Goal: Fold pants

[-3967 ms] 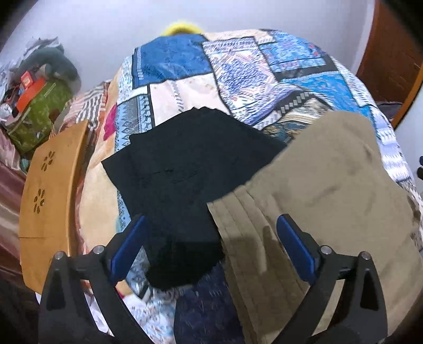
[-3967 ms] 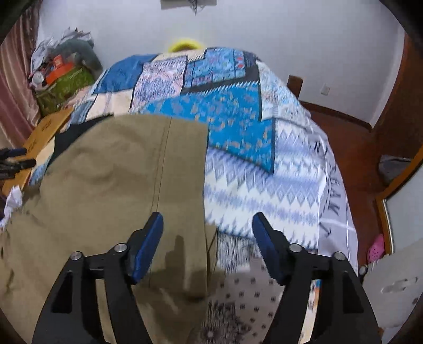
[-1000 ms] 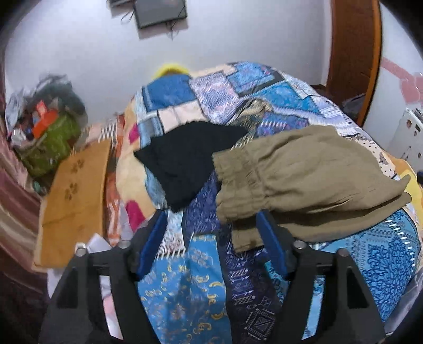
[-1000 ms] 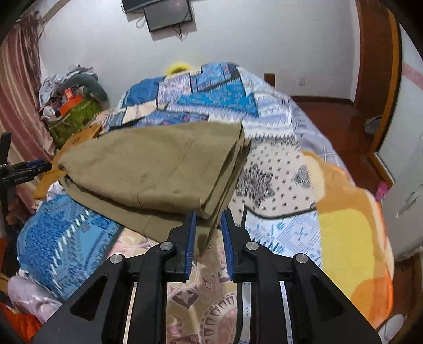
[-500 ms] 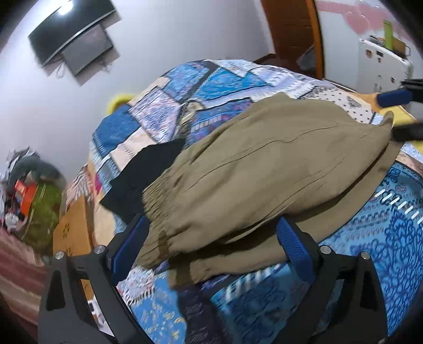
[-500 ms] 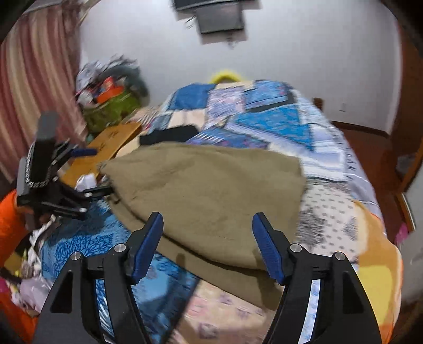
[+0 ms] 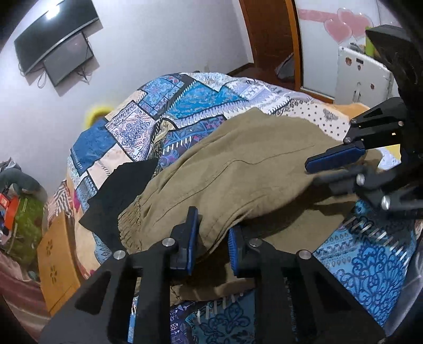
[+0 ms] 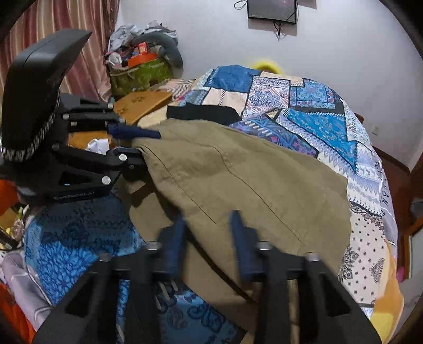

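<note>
Olive-khaki pants [image 7: 238,169] lie folded over on the patchwork bed quilt [image 7: 201,98]; they also show in the right wrist view [image 8: 251,185]. My left gripper [image 7: 211,244] is closed on the near folded edge by the elastic waistband. It shows in the right wrist view [image 8: 140,146] gripping that edge. My right gripper [image 8: 207,238] is blurred, its jaws narrowed around the near edge of the upper fold. It also shows in the left wrist view [image 7: 327,169] at the pants' right end.
A black garment [image 7: 121,190] lies on the quilt behind the pants. A wooden board [image 7: 56,259] and a pile of bags [image 8: 140,66] stand left of the bed. A TV [image 8: 272,10] hangs on the wall. A white appliance [image 7: 362,76] and door stand right.
Both grippers were wide open half a second ago. Now the left has closed on the pants' edge and the right has narrowed around the upper fold. Both moved closer to the pants.
</note>
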### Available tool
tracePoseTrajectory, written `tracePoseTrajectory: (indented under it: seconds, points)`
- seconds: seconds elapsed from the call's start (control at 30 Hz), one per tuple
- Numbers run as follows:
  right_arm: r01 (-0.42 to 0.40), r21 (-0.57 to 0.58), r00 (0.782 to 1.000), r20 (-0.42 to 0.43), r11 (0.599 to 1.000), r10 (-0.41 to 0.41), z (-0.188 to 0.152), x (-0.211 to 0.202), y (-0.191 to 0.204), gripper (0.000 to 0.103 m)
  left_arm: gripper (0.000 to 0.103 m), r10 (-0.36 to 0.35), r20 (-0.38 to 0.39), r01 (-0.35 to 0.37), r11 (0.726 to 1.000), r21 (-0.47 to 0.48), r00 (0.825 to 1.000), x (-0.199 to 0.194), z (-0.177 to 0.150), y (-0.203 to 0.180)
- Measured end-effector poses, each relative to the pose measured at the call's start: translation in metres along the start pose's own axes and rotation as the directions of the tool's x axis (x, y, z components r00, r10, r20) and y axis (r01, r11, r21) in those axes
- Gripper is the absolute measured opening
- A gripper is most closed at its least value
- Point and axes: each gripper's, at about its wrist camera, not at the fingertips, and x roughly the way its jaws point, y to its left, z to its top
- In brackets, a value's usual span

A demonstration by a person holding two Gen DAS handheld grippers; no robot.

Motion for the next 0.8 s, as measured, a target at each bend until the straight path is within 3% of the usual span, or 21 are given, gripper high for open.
tracePoseTrajectory:
  seconds: [0.07, 0.23, 0.6, 0.7, 0.8]
  points:
    - [0.005, -0.012, 0.999, 0.032, 1.0, -0.005, 0.003, -0.009, 0.002, 0.009, 0.015, -0.02, 0.012, 0.021, 0.999, -0.028, 1.0, -0.006, 0.002, 0.002]
    - [0.019, -0.038, 0.998, 0.055, 0.999, -0.017, 0.003, -0.027, 0.006, 0.008, 0.013, -0.072, 0.036, 0.073, 0.996, -0.048, 0.997, -0.021, 0.003, 0.0]
    - [-0.046, 0.084, 0.998, -0.037, 0.995, 0.049, -0.027, -0.014, 0.002, 0.009, 0.019, -0.149, -0.063, 0.142, 0.984, -0.104, 0.987, -0.006, -0.026, -0.012]
    - [-0.054, 0.105, 0.997, -0.056, 0.993, 0.06, -0.028, -0.019, 0.003, 0.012, 0.019, -0.166, -0.057, 0.156, 0.976, -0.149, 0.984, -0.016, -0.033, -0.004]
    - [-0.072, 0.105, 0.997, -0.017, 0.992, 0.074, -0.024, -0.034, 0.006, 0.014, 0.02, -0.178, -0.025, 0.169, 0.964, -0.205, 0.984, -0.033, -0.037, 0.009]
